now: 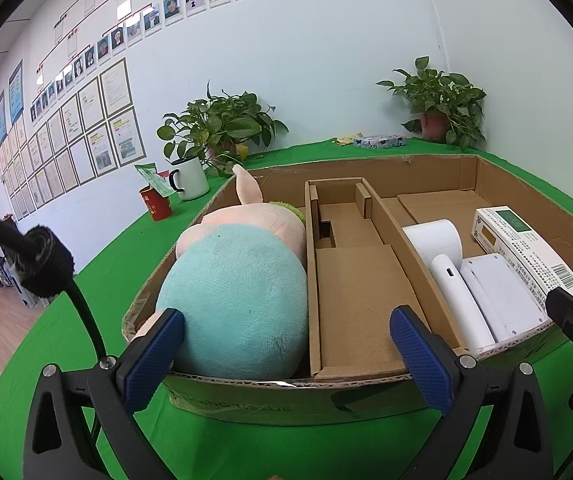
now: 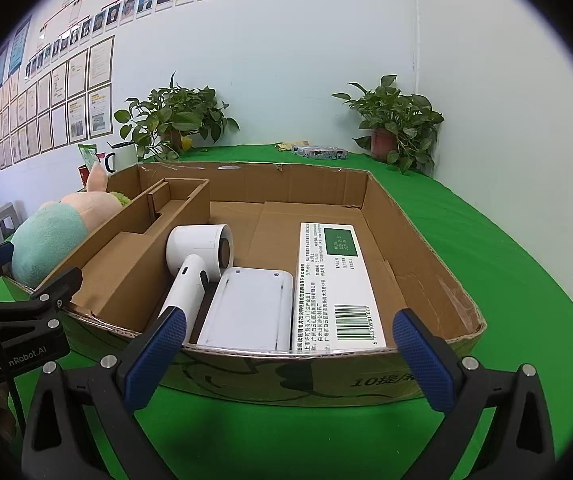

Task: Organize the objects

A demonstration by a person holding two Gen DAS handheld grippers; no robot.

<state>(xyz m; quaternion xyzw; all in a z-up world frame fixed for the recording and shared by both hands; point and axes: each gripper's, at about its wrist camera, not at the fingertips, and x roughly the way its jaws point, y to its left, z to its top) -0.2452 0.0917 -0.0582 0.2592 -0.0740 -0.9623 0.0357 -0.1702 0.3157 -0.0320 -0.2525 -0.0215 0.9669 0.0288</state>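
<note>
A shallow cardboard box (image 1: 286, 400) (image 2: 426, 248) stands on the green table. In its left part lies a plush toy (image 1: 238, 288) (image 2: 46, 240) with a teal body and pink head. A cardboard insert (image 1: 350, 264) (image 2: 126, 248) fills the middle. On the right lie a white hair dryer (image 1: 442, 256) (image 2: 194, 264), a flat white device (image 1: 502, 300) (image 2: 250, 304) and a white medicine carton (image 1: 526, 248) (image 2: 334, 280). My left gripper (image 1: 290, 356) is open and empty at the box's near edge. My right gripper (image 2: 290, 352) is open and empty at the near edge too.
Two potted plants (image 1: 222, 124) (image 1: 442, 100) stand at the back by the wall. A white mug (image 1: 190, 178) and a red cup (image 1: 156, 202) sit at the back left. A small patterned pack (image 1: 378, 141) lies at the back. Green cloth (image 2: 506, 240) surrounds the box.
</note>
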